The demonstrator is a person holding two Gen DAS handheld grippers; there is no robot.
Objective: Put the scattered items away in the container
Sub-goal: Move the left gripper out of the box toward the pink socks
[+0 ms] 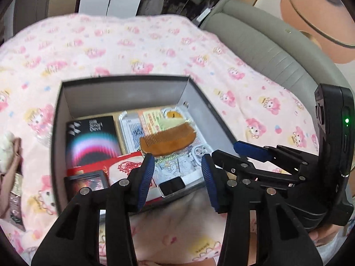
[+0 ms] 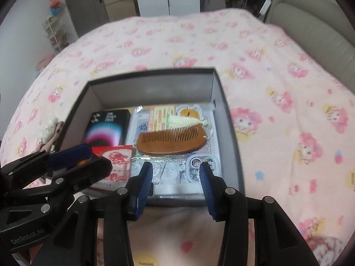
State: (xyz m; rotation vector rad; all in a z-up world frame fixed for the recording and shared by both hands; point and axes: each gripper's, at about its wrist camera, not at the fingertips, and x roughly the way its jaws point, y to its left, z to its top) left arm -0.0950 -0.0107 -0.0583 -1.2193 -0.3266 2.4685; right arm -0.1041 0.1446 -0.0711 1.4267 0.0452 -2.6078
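Nearest the box (image 2: 230, 119), both the right gripper (image 2: 176, 186) and left gripper (image 1: 177, 177) hang wide apart, holding nothing. Inside it lies the wooden comb (image 2: 170, 141). Left of the box, a plush toy (image 1: 6, 148) remains; approach it low, jaws spread wide.

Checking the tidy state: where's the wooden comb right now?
Wooden comb lies inside the box, right of centre in both views, on the clear packet, right of the black card box.

The open dark-walled cardboard box (image 2: 230, 133) has bare floor only along its far wall; nearer, a brown wooden comb (image 2: 170, 141) and flat packets cover it.
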